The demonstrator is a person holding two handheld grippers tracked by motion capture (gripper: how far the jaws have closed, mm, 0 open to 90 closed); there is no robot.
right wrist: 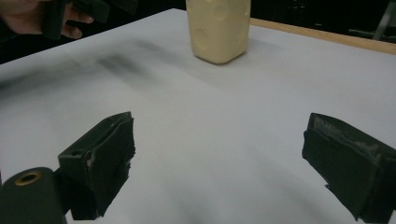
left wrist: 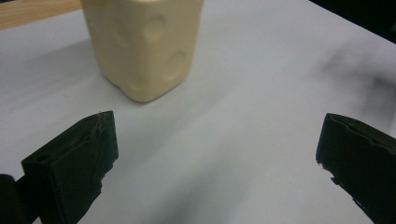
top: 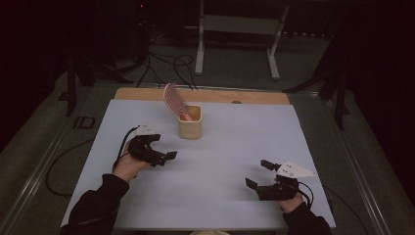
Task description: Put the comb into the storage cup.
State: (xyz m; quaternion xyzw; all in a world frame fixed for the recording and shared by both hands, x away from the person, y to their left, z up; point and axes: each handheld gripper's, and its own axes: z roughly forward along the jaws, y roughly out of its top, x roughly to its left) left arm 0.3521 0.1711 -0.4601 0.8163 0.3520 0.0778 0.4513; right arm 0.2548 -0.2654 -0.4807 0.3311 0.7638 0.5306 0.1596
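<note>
We see a wide pale surface [top: 220, 196] with a wooden edge [top: 142, 93] along its far side. Near that far side, left of centre, stands a cream cup [top: 190, 126] with shallow dimples in its walls; it is upright. A pink hairbrush [top: 173, 100] sits in it handle down, its head leaning out to the left above the rim. Our left claw [top: 164, 153] hovers just in front of the cup and a little to its left, jaws spread wide with nothing between them; in the left gripper view the cup [left wrist: 144, 46] stands near, beyond the jaws. Our right claw [top: 259, 174] is well apart from the cup, near the front right of the surface, its jaws also wide apart and empty.
</note>
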